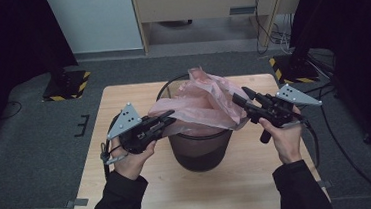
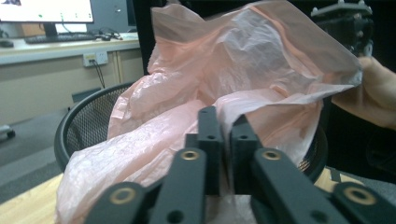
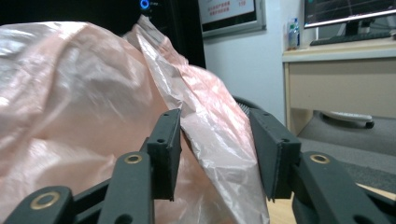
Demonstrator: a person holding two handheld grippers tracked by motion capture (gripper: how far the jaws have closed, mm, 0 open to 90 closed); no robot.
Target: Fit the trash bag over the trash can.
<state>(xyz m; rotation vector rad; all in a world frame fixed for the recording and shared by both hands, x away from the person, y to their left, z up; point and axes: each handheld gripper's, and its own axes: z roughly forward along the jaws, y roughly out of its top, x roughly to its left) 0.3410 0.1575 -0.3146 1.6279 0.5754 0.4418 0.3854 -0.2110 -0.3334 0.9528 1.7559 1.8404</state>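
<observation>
A thin pink plastic bag (image 1: 201, 106) lies loosely bunched in and over the mouth of a black mesh bin (image 1: 200, 153) in the middle of the wooden table (image 1: 117, 97). At the bin's left rim, my left gripper (image 1: 169, 118) is shut on the bag's edge. In the left gripper view a fold of the bag (image 2: 243, 60) is pinched between the jaws of that gripper (image 2: 226, 126). My right gripper (image 1: 240, 96) is at the bin's right rim. Its jaws (image 3: 215, 135) stand apart, and an edge of the bag (image 3: 70, 93) runs between them without being pressed.
The bin's dark rim (image 2: 79, 121) shows to the left of the bag. A person's hand (image 2: 373, 93) holds the other gripper on the far side. Bare table lies in front of the bin (image 1: 205, 193). Dark stands with striped feet (image 1: 66, 86) flank the table's back.
</observation>
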